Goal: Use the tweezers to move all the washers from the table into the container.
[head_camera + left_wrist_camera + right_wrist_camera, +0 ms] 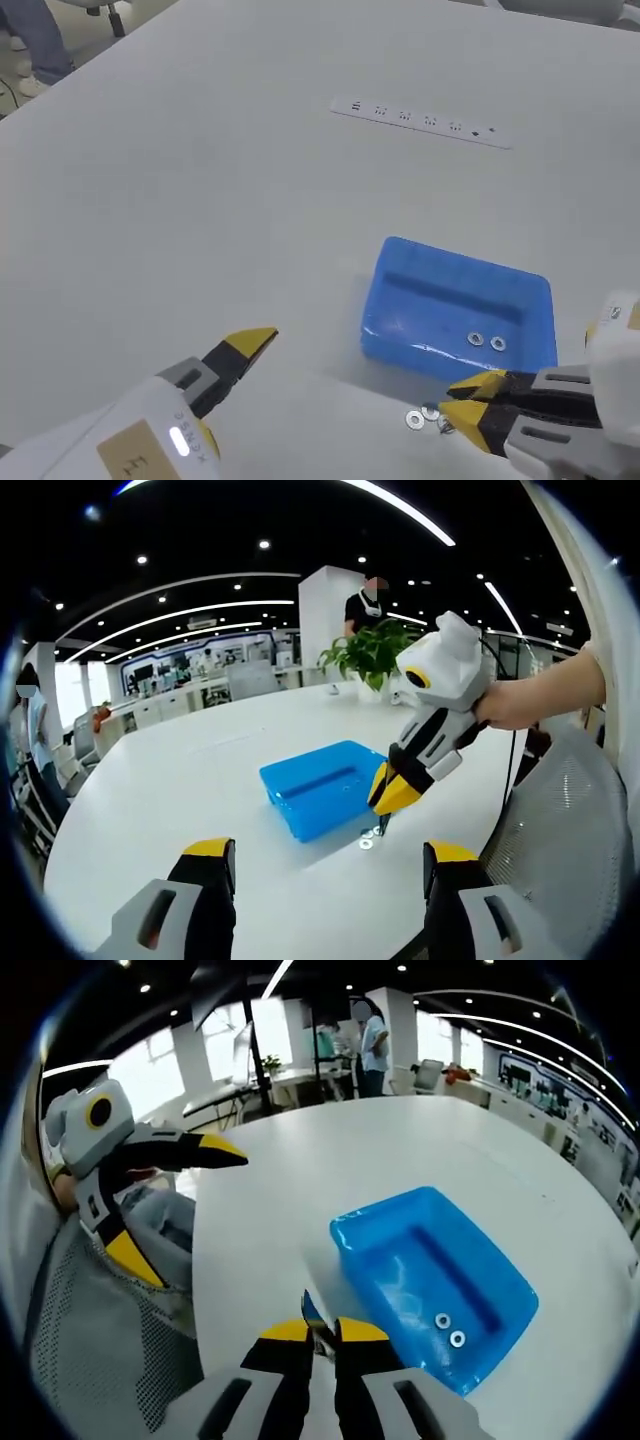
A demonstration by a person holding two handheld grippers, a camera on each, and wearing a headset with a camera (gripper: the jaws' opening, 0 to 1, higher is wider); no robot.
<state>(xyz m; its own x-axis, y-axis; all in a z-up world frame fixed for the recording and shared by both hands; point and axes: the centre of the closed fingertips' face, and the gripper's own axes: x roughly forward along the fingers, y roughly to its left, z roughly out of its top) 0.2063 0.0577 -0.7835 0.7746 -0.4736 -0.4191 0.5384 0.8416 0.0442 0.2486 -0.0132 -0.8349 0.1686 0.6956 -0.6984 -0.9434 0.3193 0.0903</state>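
Note:
A blue container (440,290) lies on the white table (200,200) with two washers (486,342) inside. Two more washers (422,416) rest on the table just in front of it. My right gripper (468,398) is shut on the tweezers (312,1312), whose tip hangs right by those loose washers. From the left gripper view, the right gripper (392,792) points down at the washers (368,838) beside the container (310,780). My left gripper (330,852) is open and holds nothing. It hovers at the lower left (245,350), well apart from the container (400,1250).
A white power strip (420,122) lies flat at the far side of the table. A mesh chair (560,820) stands by the near edge. People and a potted plant (370,650) are far behind the table.

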